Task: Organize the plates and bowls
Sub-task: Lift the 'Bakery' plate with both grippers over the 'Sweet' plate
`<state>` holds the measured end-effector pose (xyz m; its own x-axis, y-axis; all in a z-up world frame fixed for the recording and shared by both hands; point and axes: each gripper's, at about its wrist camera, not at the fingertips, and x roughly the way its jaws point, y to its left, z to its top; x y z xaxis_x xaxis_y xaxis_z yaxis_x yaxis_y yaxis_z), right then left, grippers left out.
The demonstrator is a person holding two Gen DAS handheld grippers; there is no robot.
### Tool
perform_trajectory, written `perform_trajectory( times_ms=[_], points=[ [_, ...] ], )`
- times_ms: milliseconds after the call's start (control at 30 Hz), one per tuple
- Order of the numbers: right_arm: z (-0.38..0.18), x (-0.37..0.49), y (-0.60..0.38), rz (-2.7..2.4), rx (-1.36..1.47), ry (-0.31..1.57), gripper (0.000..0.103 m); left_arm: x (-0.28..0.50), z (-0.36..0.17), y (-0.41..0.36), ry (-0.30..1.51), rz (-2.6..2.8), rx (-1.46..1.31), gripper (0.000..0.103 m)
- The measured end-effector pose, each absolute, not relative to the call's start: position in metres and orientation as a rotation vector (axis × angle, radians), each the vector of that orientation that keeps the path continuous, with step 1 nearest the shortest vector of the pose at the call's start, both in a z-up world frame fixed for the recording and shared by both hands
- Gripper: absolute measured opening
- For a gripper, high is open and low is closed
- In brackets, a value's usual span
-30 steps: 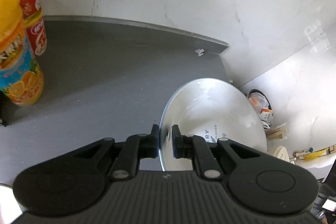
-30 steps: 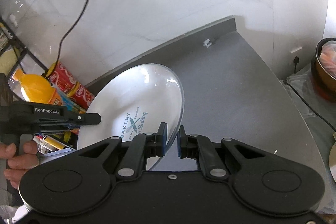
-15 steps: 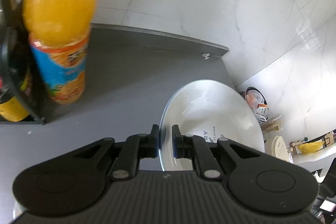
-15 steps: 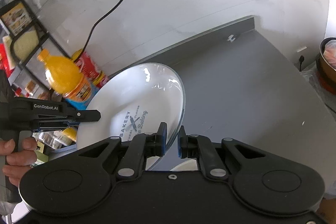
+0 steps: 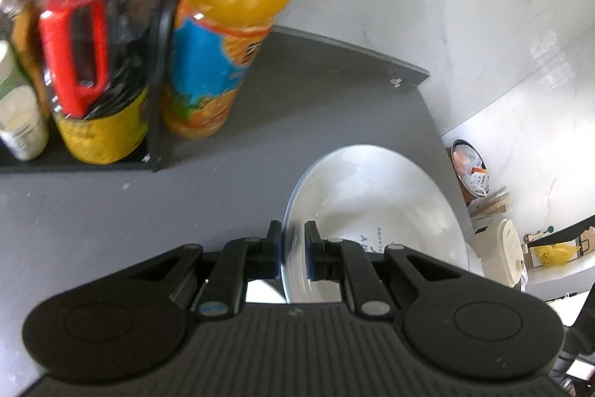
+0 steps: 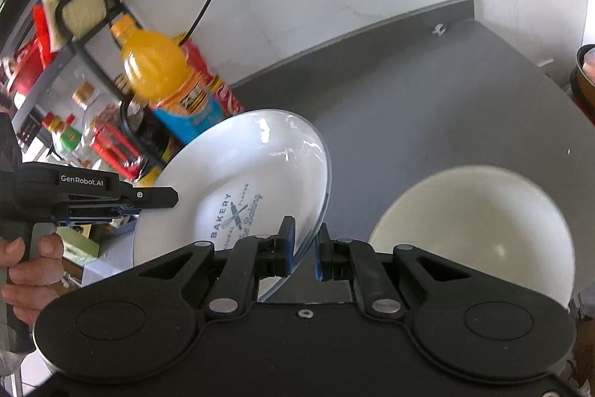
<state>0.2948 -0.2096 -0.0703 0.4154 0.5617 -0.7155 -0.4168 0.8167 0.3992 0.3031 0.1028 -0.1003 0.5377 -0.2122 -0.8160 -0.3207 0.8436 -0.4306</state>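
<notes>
I'm holding the white plate (image 6: 238,188) up off the grey table (image 6: 427,106) with both grippers, tilted so its printed face is showing toward my right camera and its rim is running forward and away from the fingers. My right gripper (image 6: 303,244) is clamping the near right rim, one finger on each side of the edge. My left gripper (image 5: 292,248) is pinching the opposite rim, the plate (image 5: 372,211) standing nearly edge-on between its fingers and spreading out to their right. Only the right view is showing a cream bowl (image 6: 476,229) sitting just right of my fingers, and a hand (image 6: 29,270) gripping the left tool's handle, level, from the left. Only the left view is showing the orange juice bottle (image 5: 227,25) close ahead-left, beside a black rack (image 5: 156,62) of bottles.
</notes>
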Motion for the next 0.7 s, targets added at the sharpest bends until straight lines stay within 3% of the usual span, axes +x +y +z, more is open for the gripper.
perform_trajectory(
  times_ms=[700],
  points=[
    [-0.104, 0.229, -0.188, 0.600, 0.131, 1.046, 0.010, 0.233, -0.145, 0.120, 1.109, 0.107, -0.594, 0.010]
  ],
)
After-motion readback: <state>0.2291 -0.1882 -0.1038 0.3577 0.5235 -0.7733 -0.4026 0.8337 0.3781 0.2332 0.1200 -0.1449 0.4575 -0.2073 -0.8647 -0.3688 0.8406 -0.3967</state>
